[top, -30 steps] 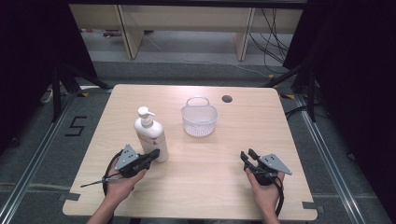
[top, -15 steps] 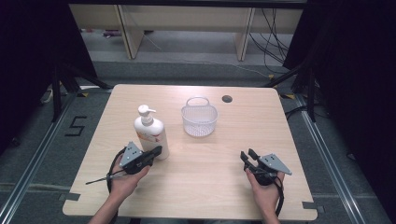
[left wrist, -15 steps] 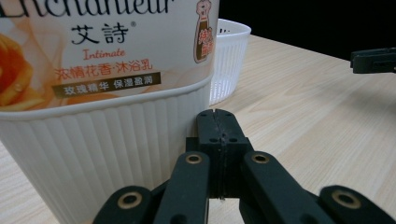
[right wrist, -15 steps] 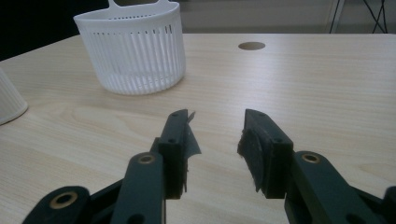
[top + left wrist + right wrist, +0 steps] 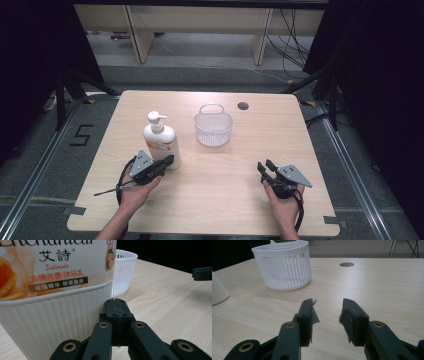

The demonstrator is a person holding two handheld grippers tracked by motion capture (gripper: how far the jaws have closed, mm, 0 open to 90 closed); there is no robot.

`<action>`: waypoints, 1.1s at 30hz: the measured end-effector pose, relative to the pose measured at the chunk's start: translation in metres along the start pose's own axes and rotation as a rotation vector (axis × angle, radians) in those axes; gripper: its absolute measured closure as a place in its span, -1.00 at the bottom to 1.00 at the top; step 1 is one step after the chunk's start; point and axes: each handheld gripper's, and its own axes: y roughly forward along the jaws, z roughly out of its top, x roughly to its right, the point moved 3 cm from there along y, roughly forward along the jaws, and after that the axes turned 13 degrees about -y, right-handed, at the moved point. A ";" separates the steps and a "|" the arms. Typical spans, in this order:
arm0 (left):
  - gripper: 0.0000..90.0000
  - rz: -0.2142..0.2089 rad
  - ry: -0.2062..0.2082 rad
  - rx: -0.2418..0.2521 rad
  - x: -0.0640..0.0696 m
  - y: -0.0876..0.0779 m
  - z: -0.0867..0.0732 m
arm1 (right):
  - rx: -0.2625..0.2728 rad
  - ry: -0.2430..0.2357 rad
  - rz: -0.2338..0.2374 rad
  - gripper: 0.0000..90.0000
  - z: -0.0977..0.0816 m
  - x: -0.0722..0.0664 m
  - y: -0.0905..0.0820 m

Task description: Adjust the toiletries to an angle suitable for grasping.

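The table (image 5: 220, 200) has wide bare wood between my two hands and along its near edge; its right half is open from my right claw up to the round cable hole (image 5: 243, 106) near the far edge. The crowded part is left of centre, where the pump bottle (image 5: 161, 141) stands upright with the white slatted basket (image 5: 214, 128) apart from it, toward the middle.

My left claw (image 5: 169, 160) lies low over the wood, pointing up and right, its jaws pressed together with nothing between them. In the left gripper view the tips (image 5: 117, 307) sit right at the ribbed foot of the bottle (image 5: 50, 302); I cannot tell whether they touch it. The basket (image 5: 123, 272) shows just behind.

My right claw (image 5: 265, 167) rests near the table's right front, jaws apart and empty, pointing toward the basket (image 5: 283, 266) well ahead.

Against a second ago, my left claw has edged a little toward the bottle's base and stayed closed; the right claw, bottle and basket are where they were.
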 end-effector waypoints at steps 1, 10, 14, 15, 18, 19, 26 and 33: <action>1.00 0.000 -0.002 0.002 0.000 0.001 0.000 | 0.000 0.001 0.000 0.37 0.000 0.000 0.000; 1.00 0.016 -0.002 -0.005 -0.001 0.003 0.001 | 0.001 -0.037 0.003 0.37 0.000 0.003 0.000; 1.00 0.015 -0.006 -0.002 -0.001 0.004 0.001 | 0.005 -0.038 -0.002 0.37 0.000 0.003 0.000; 1.00 0.016 -0.005 -0.003 -0.001 0.004 0.002 | 0.001 -0.037 0.003 0.37 0.000 0.003 0.000; 1.00 0.006 -0.011 0.008 -0.002 0.006 0.002 | -0.003 -0.038 0.001 0.37 0.000 0.003 0.000; 1.00 0.009 -0.012 0.008 -0.002 0.006 0.002 | 0.001 -0.011 -0.001 0.37 0.000 0.000 0.000; 0.98 0.023 -0.018 0.018 -0.001 0.000 0.003 | -0.004 0.000 0.005 0.35 0.000 -0.001 -0.001; 0.73 0.033 -0.022 0.040 0.002 -0.020 0.005 | 0.000 -0.054 -0.013 0.29 0.000 0.003 -0.002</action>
